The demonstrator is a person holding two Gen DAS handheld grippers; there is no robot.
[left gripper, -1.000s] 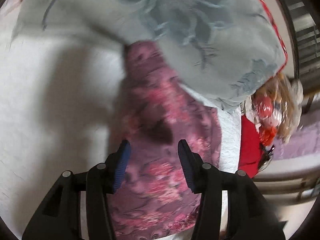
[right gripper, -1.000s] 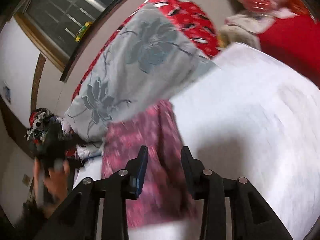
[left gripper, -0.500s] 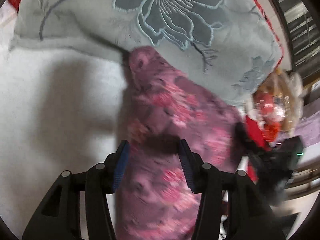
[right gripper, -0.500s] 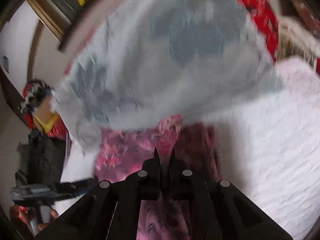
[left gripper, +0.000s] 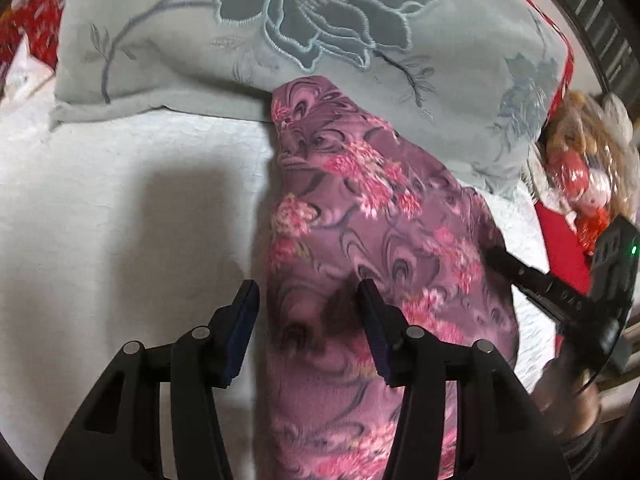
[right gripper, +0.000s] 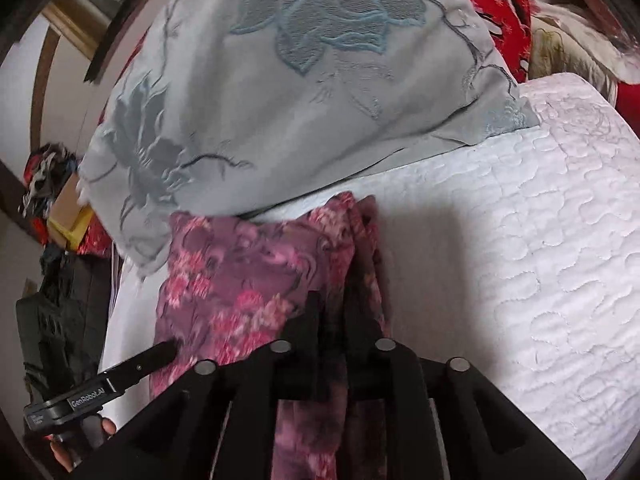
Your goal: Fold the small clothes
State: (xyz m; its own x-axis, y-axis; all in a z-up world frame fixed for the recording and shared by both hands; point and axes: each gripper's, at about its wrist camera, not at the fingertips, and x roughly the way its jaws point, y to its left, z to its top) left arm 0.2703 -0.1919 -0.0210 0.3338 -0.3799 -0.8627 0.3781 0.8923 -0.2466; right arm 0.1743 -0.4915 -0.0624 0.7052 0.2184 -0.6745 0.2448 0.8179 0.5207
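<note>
A purple floral garment (left gripper: 360, 216) lies lengthwise on the white quilted bed (left gripper: 120, 208), its far end tucked under a grey flowered pillow (left gripper: 304, 32). My left gripper (left gripper: 308, 308) hovers open over the garment's left edge, and its pads do not press the cloth. In the right wrist view my right gripper (right gripper: 332, 316) has a raised fold of the garment (right gripper: 240, 280) pinched in a narrow gap, and its jaws are opening. Its black finger shows in the left wrist view as the right gripper (left gripper: 520, 272) at the garment's right edge. The left gripper (right gripper: 156, 354) appears low on the left.
The pillow (right gripper: 320, 80) leans over the garment's far end. Red patterned fabric (right gripper: 496, 4) lies behind it. A red-and-gold wrapped bundle (left gripper: 580, 172) sits off the bed's right side, and a heap of clothes and a box (right gripper: 60, 200) stand beside the bed. White quilt (right gripper: 540, 240) stretches right.
The right gripper swung in over the garment and closed from wide to a narrow pinch on its edge. It now shows in the left wrist view. The left gripper shifted slightly and stayed open.
</note>
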